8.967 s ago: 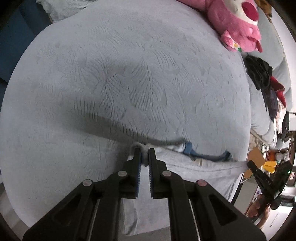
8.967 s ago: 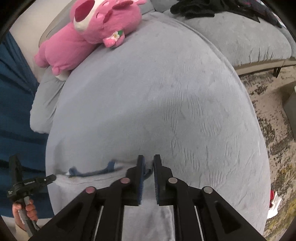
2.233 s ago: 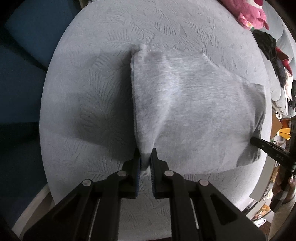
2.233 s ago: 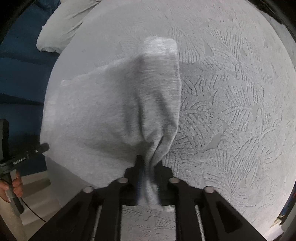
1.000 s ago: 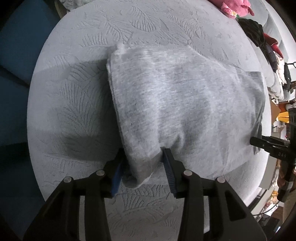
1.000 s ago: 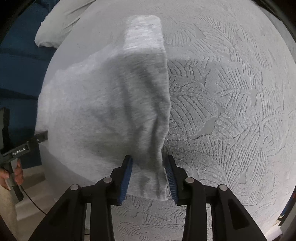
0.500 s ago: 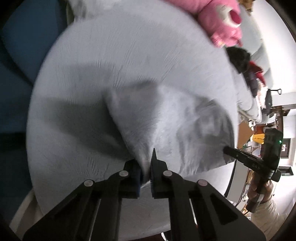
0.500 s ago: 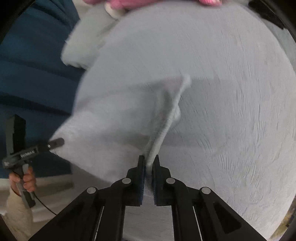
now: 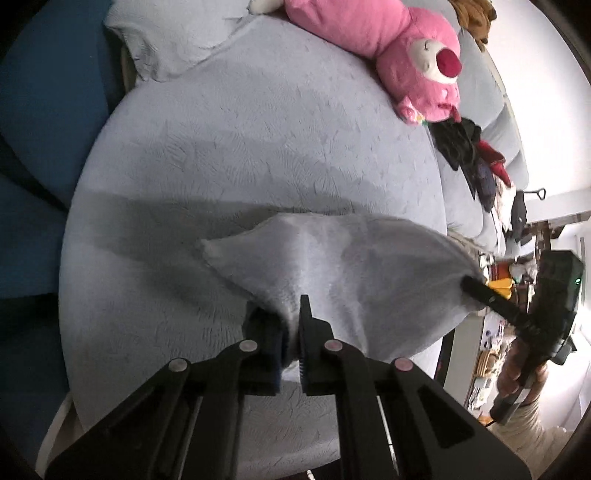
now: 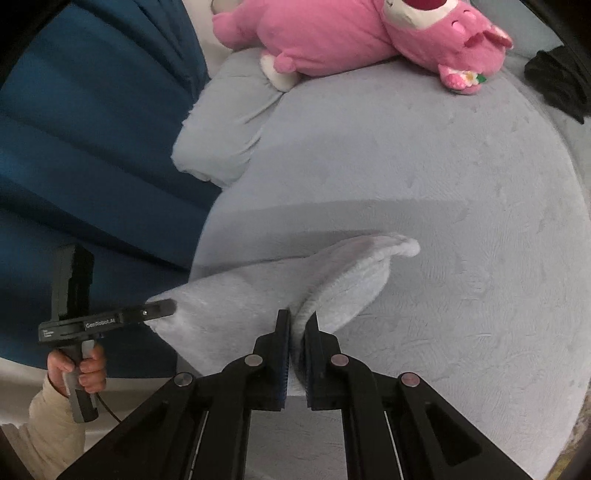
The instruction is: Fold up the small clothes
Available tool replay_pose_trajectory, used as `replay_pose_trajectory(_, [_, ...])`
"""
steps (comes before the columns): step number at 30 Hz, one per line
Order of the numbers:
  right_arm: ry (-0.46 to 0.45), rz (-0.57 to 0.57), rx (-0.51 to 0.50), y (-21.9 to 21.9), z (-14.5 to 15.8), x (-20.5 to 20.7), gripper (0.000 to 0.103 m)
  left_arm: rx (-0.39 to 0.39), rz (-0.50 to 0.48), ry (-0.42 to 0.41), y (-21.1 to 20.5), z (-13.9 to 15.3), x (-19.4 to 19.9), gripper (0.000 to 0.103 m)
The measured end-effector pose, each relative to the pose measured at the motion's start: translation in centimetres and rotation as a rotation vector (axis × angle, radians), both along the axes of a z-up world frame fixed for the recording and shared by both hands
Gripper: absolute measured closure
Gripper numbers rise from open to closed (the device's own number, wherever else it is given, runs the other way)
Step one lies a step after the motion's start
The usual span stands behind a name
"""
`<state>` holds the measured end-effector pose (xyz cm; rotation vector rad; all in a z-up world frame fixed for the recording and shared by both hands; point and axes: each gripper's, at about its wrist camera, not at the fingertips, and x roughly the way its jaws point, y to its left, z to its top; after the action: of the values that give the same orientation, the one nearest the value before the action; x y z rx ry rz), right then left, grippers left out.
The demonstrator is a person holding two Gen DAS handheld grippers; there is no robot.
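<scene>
A folded light grey garment [image 9: 351,266] hangs stretched between my two grippers, above a round pale blue-grey cushion [image 9: 258,147]. My left gripper [image 9: 290,325] is shut on its near left corner. In the right wrist view the same grey garment [image 10: 258,295] runs leftward from my right gripper [image 10: 297,325], which is shut on the other near corner. Its far edge trails down toward the cushion [image 10: 443,184]. Each view shows the other gripper pinching the cloth at the frame's side: the right one [image 9: 476,290] and the left one [image 10: 162,308].
A pink plush toy [image 9: 388,48] lies at the cushion's far edge, also in the right wrist view [image 10: 351,33]. Dark clothes [image 9: 465,147] are piled on the sofa to the right. A blue curtain [image 10: 74,129] and a pale pillow [image 10: 229,122] stand at the left.
Both grippers closed on the garment's near corners and rose, lifting the folded cloth off the cushion. The views tilted up, bringing the plush toy and sofa into sight.
</scene>
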<state>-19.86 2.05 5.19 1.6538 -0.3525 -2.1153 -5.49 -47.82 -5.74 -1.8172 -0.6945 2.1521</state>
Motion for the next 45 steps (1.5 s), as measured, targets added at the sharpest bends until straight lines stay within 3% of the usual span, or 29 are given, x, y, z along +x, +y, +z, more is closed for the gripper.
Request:
replay_pose_trajectory(3, [-0.073,-0.038,0.004,1.9,-1.2,0.4,0.097,0.033,-0.007,-0.068,0.8,-1.8,-0.7,0.098])
replay_pose_trajectory(8, [-0.196,-0.100,0.045,5.2,-4.6,2.8,0.097,0.004,-0.078,-0.155,2.4,-4.7,0.3,0.098])
replay_pose_trajectory(11, [-0.249,-0.105,0.072,6.2,-6.7,4.4,0.097,-0.053,-0.137,-0.220,3.3,-6.7,1.7,0.098])
replay_pose_trajectory(14, [-0.294,-0.112,0.093,6.8,-9.1,5.5,0.097,-0.119,-0.181,-0.285,3.6,-8.3,3.5,0.090])
replay_pose_trajectory(20, [-0.336,-0.127,0.113,6.6,-12.3,5.5,0.097,-0.140,-0.162,-0.308,1.4,-9.2,6.4,0.073])
replay_pose_trajectory(22, [-0.345,-0.118,0.129,6.5,-13.0,5.4,0.097,-0.153,-0.141,-0.292,0.8,-9.4,6.7,0.073])
replay_pose_trajectory(26, [-0.349,-0.114,0.132,6.4,-13.4,5.3,0.097,-0.076,-0.110,-0.249,0.3,-10.2,6.4,0.073])
replay_pose_trajectory(33, [-0.348,-0.112,0.135,6.1,-13.7,5.3,0.097,-0.103,-0.110,-0.244,1.1,-12.1,6.2,0.073])
replay_pose_trajectory(34, [-0.347,-0.113,0.136,5.9,-13.8,5.2,0.097,-0.113,-0.112,-0.238,1.3,-12.0,6.2,0.074])
replay_pose_trajectory(36, [-0.349,-0.118,0.139,4.6,-14.5,4.9,0.097,-0.059,-0.150,-0.228,2.1,-11.8,6.3,0.085])
replay_pose_trajectory(40, [-0.349,-0.121,0.139,4.6,-14.6,5.0,0.097,-0.081,-0.192,-0.236,3.3,-12.5,6.1,0.085])
replay_pose_trajectory(42, [-0.352,-0.120,0.140,4.5,-14.8,4.9,0.097,-0.022,-0.155,-0.259,2.2,-13.0,5.9,0.085])
replay_pose_trajectory(45, [-0.356,-0.122,0.139,4.5,-15.3,4.9,0.097,0.141,-0.048,-0.273,-0.6,-14.1,6.5,0.085])
